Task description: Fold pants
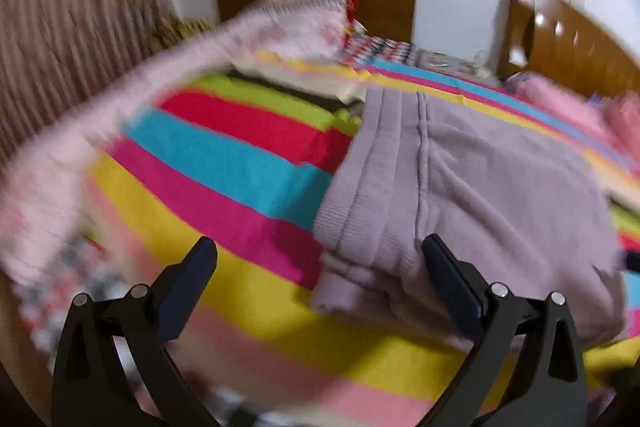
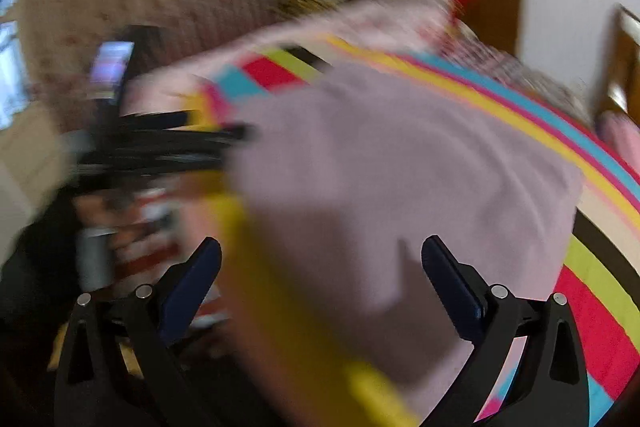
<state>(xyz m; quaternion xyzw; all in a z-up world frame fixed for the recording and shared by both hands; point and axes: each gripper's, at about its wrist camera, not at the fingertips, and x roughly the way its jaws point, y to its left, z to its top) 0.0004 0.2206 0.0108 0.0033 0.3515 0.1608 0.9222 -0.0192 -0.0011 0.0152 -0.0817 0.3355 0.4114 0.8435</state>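
Left wrist view: the left gripper [image 1: 320,251] hangs with jaws spread over the pants [image 1: 460,183], which lie folded on the striped sheet [image 1: 224,163]. The right gripper [image 2: 320,251] is also spread above the pants [image 2: 380,167].

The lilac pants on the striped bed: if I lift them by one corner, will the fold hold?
Probably not. The pants look like soft knit, stacked in loose layers, so they would likely droop and unfold. Their ribbed waistband looks thicker, probably grippier. Both tools are open.
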